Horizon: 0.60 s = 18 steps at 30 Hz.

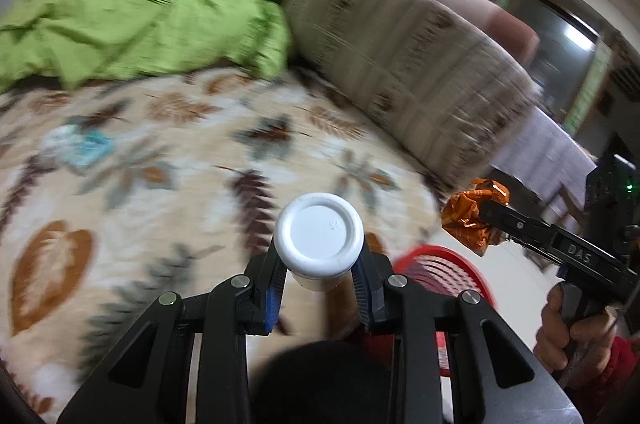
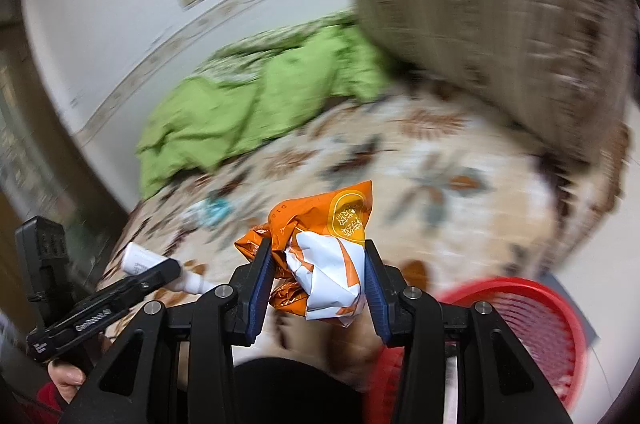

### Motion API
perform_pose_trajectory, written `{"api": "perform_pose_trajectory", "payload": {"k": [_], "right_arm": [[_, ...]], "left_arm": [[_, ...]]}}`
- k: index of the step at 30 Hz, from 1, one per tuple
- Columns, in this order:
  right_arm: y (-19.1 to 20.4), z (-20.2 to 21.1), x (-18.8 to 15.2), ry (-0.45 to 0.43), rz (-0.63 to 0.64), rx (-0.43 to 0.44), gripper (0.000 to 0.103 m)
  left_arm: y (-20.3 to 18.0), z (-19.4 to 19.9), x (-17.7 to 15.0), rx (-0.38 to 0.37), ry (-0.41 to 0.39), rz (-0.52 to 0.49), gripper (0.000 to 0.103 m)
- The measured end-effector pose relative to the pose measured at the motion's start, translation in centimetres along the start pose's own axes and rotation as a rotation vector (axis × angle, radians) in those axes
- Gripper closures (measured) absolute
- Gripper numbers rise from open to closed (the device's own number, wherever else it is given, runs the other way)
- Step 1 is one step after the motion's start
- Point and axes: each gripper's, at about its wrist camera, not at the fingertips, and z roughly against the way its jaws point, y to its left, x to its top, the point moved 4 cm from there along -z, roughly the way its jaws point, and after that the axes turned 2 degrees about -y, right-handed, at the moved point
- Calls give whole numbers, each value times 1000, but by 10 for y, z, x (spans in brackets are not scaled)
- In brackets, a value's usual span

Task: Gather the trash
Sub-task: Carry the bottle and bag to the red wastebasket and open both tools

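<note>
Left wrist view bottle base (image 1: 319,232), right wrist view wrapper print (image 2: 349,218)

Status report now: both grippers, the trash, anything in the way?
Left gripper shut on white bottle. Right gripper shut on orange wrapper. Red basket below right, nothing blocking it.

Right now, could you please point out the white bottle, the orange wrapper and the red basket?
white bottle (image 1: 320,234), left wrist view, its round base.
orange wrapper (image 2: 320,252), right wrist view, crumpled middle.
red basket (image 2: 548,324), right wrist view, slatted wall.

one white bottle (image 1: 320,244), one orange wrapper (image 2: 324,244), perhaps one red basket (image 2: 532,328)
</note>
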Motion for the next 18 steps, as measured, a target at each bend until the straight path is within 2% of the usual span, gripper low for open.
{"api": "perform_pose_trajectory", "payload": {"k": [6,12,13,14,15,16,18], "right_arm": [[-58,37,-3,-8,-95,-98,58],[-92,48,-16,7,-163,-142,55],[-96,48,-18,8,-178,-142,53],[-99,47,-19,11,-191,-142,53],[-99,46,-20,15,-198,-145,50],[-103,46,-21,20,-207,-150,49],[-106,46,-22,22,-217,-151,49]], "left_arm": [[-66,-44,-10,-150,122,-50,74],[-122,-72,-35,-214,222,-138,73],[-125,-75,-38,-219,237,-143,68],[-129,-78,-41,-223,252,-148,56],[-130,-80,-44,-222,261,-150,49],[-130,-81,-45,-220,260,-145,45],[-129,-80,-44,-222,258,-141,45]]}}
